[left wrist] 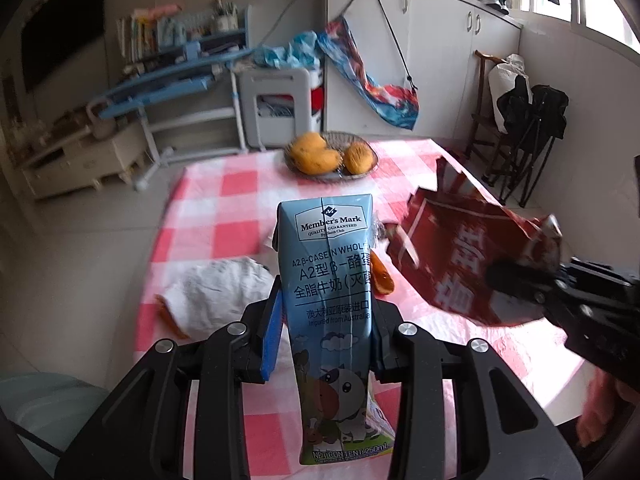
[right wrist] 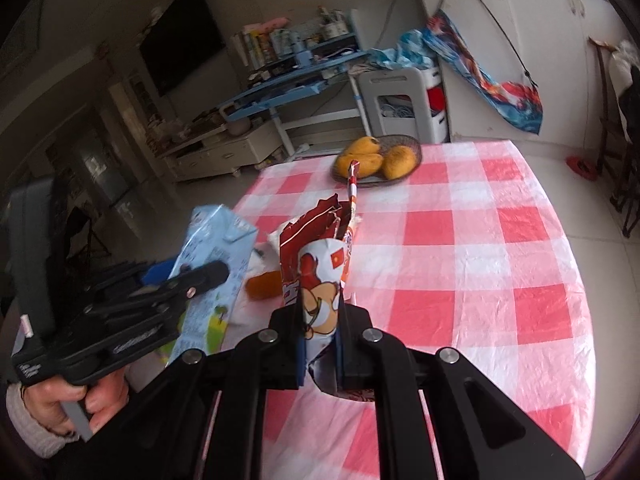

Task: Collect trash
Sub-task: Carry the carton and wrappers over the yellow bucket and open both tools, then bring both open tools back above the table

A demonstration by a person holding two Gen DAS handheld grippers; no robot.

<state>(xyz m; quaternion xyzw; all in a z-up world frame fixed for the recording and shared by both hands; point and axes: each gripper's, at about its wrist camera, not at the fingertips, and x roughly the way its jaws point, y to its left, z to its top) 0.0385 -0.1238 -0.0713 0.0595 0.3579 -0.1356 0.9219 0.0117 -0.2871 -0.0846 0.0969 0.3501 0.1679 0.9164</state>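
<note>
My left gripper (left wrist: 326, 320) is shut on a blue Member's Mark milk carton (left wrist: 330, 280) and holds it upright above the table; the carton also shows in the right wrist view (right wrist: 212, 264). My right gripper (right wrist: 320, 344) is shut on a crumpled red snack wrapper (right wrist: 316, 272) with a red-and-white straw (right wrist: 353, 188) sticking up; the wrapper also shows in the left wrist view (left wrist: 472, 252). A crumpled white tissue (left wrist: 216, 292) and orange peel pieces (left wrist: 382, 276) lie on the red-checked tablecloth (right wrist: 460, 260) below the carton.
A wire basket of mangoes (left wrist: 332, 156) stands at the table's far edge. Beyond it are a blue desk (left wrist: 168, 80), a white stool (left wrist: 280, 104) and white cabinets (left wrist: 440, 60). Dark folding chairs (left wrist: 528, 128) stand at the right.
</note>
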